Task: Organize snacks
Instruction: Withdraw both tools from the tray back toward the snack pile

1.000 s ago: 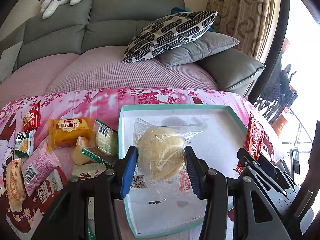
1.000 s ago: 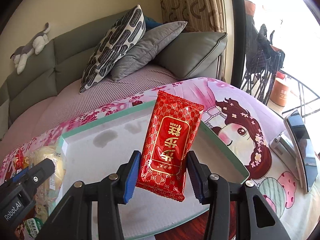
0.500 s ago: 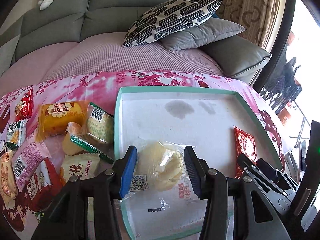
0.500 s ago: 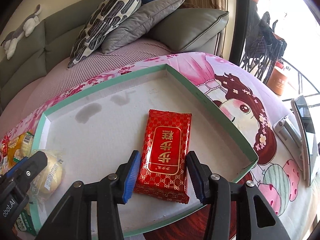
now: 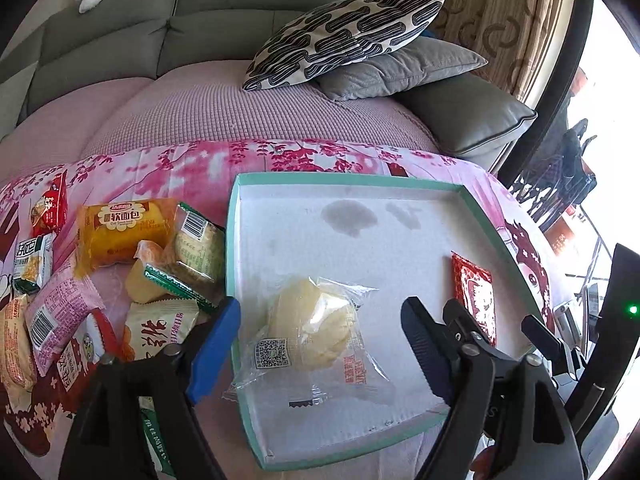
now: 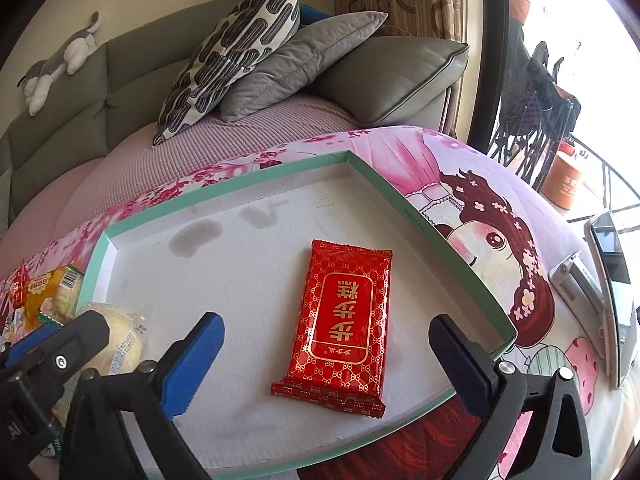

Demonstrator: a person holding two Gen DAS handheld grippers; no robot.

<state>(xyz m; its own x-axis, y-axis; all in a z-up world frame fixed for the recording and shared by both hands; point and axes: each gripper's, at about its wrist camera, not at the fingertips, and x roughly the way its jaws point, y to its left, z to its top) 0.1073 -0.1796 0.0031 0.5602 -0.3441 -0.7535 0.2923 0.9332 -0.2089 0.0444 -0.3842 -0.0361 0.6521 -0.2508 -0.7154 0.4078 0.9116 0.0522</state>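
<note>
Left wrist view: both grippers have let go inside the tray (image 5: pixel 234 264).
Left gripper (image 5: pixel 320 344) now spread around the bun packet (image 5: pixel 312 332); right gripper (image 6: pixel 326 354) spread around the red cake packet (image 6: pixel 344 328), lying at 3 o'clock.

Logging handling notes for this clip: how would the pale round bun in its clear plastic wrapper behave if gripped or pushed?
The pale round bun in its clear plastic wrapper probably squashes easily; it looks soft and puffy. Its loose, glossy film likely crinkles and slips between the fingers. Lying flat in the teal-rimmed white tray, it should slide rather than roll.
</note>
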